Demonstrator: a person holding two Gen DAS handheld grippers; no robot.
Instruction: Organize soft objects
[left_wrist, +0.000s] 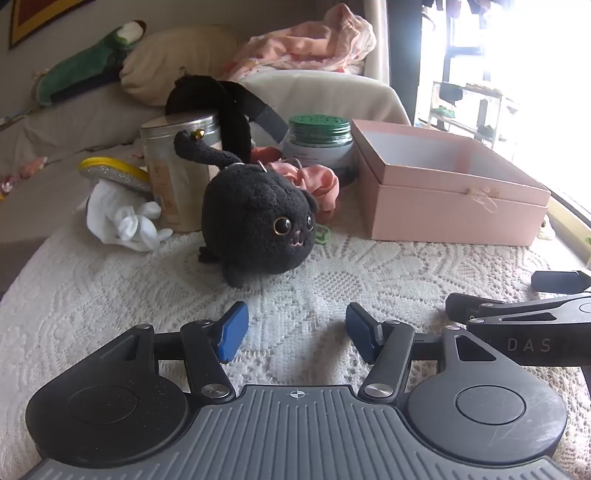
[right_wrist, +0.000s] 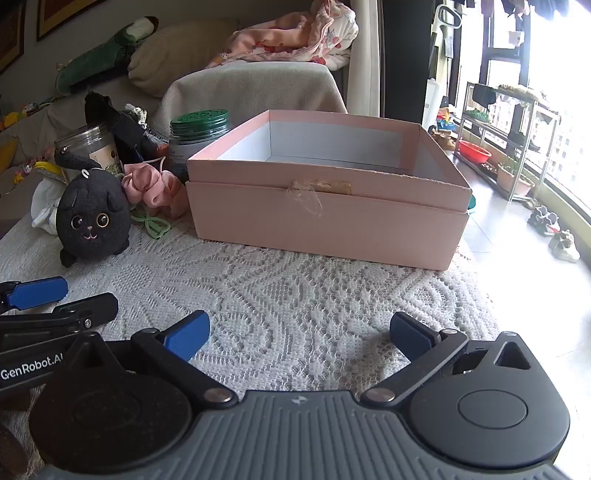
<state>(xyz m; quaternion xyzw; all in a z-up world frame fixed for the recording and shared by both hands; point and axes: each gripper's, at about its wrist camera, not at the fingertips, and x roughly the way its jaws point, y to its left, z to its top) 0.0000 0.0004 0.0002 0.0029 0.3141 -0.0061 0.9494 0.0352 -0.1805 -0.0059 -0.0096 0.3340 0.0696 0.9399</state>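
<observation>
On a table covered with a white lace cloth (left_wrist: 314, 295), the left gripper (left_wrist: 295, 332) hovers low with its blue pads spread apart and nothing between them, released; the right gripper (right_wrist: 299, 338) beside it stands spread even wider, likewise empty, over bare lace. In the left wrist view the black plush cat (left_wrist: 258, 221) sits on the cloth at about 12 o'clock from the left gripper, near but apart from the pads, face turned toward 4 o'clock, tail curling up at 10 o'clock with a small gold bell at its tip. Just behind the cat, at 1 o'clock, lies a pink scrunchie (left_wrist: 317, 182), and a green hair clip (left_wrist: 320, 234) peeks out at the cat's 3 o'clock side. At 9 o'clock from the cat a bundle of white cloth (left_wrist: 122, 214) lies on the lace, with a yellow glittery item (left_wrist: 114, 171) just above it. A clear canister (left_wrist: 177, 173) stands upright behind the cat at 11 o'clock, a black strap draped over it, and a green-lidded jar (left_wrist: 319, 140) stands at 1 o'clock. The open pink box (right_wrist: 328, 206) sits at 12 o'clock from the right gripper, well apart from it, its pale inside showing nothing in it; the cat is at the box's 9 o'clock side, the scrunchie between them
</observation>
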